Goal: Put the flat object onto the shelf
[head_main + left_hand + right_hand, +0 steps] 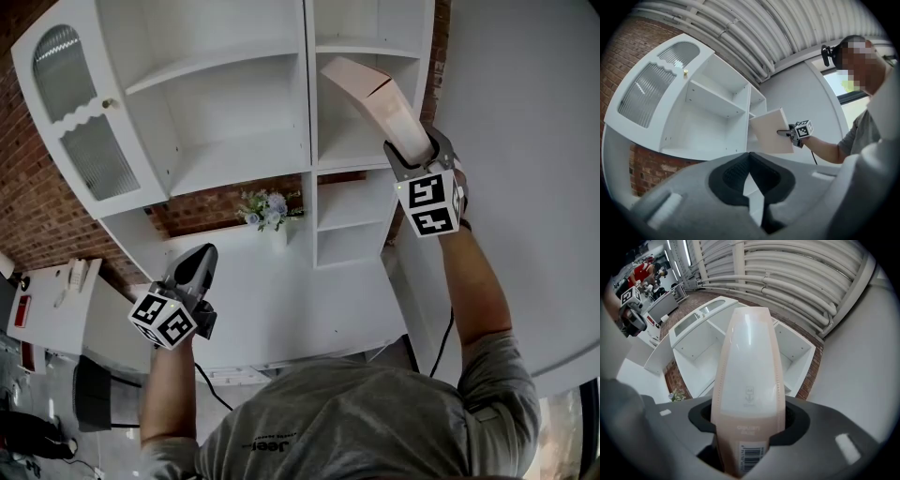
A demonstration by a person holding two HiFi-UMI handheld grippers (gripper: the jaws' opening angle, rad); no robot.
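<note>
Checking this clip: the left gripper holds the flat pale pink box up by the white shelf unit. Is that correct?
Not the left. The right gripper holds the flat pale pink box up by the white shelf unit. The right gripper view shows its jaws clamped on the box, and the left gripper has nothing between its jaws.

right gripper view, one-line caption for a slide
Right gripper holds a flat pink box, aimed at the white shelf unit.

Head view: above the person's shoulders, facing the shelf (234, 141), near.
Left gripper view: low, left of the shelf, tilted up, farther off.
Right gripper view: close before the shelf's right bays, box (749, 380) filling its centre.
Shared by all: the shelf.
</note>
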